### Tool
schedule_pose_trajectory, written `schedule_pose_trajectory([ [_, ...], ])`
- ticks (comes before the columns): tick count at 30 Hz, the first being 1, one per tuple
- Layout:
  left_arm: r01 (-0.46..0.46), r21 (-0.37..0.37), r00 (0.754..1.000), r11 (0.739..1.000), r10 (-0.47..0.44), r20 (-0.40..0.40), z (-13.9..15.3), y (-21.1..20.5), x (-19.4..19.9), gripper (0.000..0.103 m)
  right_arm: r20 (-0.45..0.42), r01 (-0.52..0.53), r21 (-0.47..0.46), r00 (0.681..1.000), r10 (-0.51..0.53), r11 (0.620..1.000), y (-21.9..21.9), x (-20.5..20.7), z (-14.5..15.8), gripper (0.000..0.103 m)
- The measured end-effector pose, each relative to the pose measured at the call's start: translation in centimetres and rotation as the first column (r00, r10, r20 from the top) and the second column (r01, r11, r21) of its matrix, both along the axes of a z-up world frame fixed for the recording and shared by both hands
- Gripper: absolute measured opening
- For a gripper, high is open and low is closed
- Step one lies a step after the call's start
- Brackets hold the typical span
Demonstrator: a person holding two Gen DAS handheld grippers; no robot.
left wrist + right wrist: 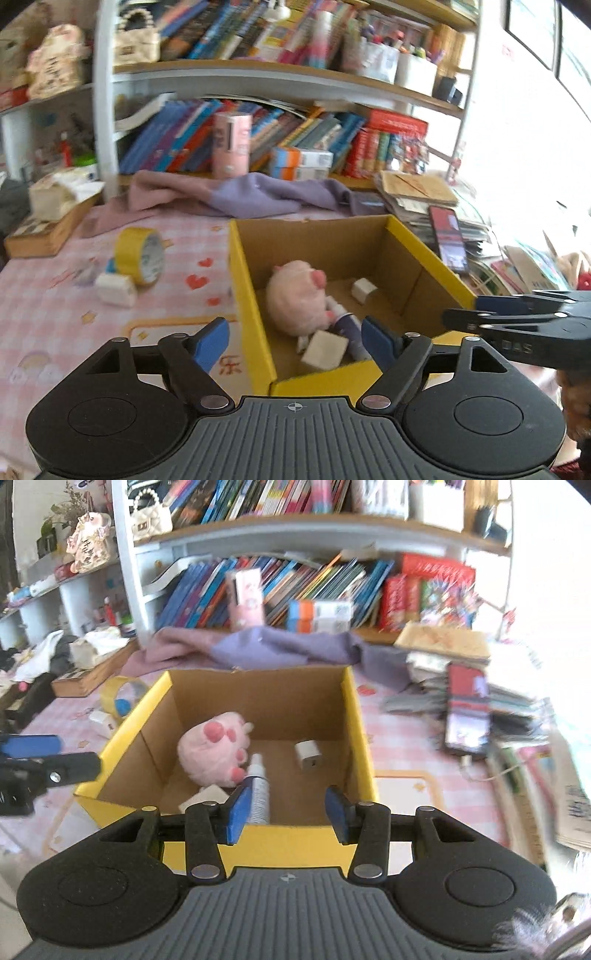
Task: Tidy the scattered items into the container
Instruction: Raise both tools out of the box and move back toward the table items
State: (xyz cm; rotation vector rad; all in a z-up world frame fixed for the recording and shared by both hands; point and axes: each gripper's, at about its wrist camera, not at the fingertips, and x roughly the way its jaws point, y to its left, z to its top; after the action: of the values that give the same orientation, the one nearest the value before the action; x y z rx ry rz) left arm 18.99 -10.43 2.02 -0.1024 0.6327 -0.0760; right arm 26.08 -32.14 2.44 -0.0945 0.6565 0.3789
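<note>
A yellow-edged cardboard box (251, 295) (354, 720) stands on the pink checked tablecloth. Inside lie a pink plush toy (295, 295) (210, 749), a white charger cube (364, 290) (308, 755), a white spray bottle (258, 790) and a small white box (325, 349) (205, 797). My left gripper (295, 341) (74, 757) hovers wide open over the box's near left corner, holding nothing. My right gripper (287, 812) (465, 312) is open above the near wall, empty. A yellow tape roll (138, 254) (122, 696) and a small white pack (116, 290) (103, 720) lie left of the box.
A purple cloth (258, 192) is bunched behind the box, below a bookshelf full of books. A phone (448, 240) (467, 709) rests on a pile of papers to the right. A wooden tray (48, 229) with tissues sits at the far left.
</note>
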Motion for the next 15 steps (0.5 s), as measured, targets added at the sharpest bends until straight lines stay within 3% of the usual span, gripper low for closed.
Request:
schedule_pose_trajectory([
  [4, 0.005, -0.012, 1.000, 1.000, -0.005, -0.021, -0.8, 0.7, -1.3, 0.082, 0.063, 0.047, -0.049, 0.997, -0.043, 0.998, 0.2, -2.4, -0.1, 0.045],
  [15, 0.037, -0.013, 0.999, 0.999, -0.037, -0.037, -1.5, 4.2, -5.2, 0.082, 0.060, 0.106, -0.060, 0.993, -0.103, 0.993, 3.2, -6.7, -0.4, 0.046],
])
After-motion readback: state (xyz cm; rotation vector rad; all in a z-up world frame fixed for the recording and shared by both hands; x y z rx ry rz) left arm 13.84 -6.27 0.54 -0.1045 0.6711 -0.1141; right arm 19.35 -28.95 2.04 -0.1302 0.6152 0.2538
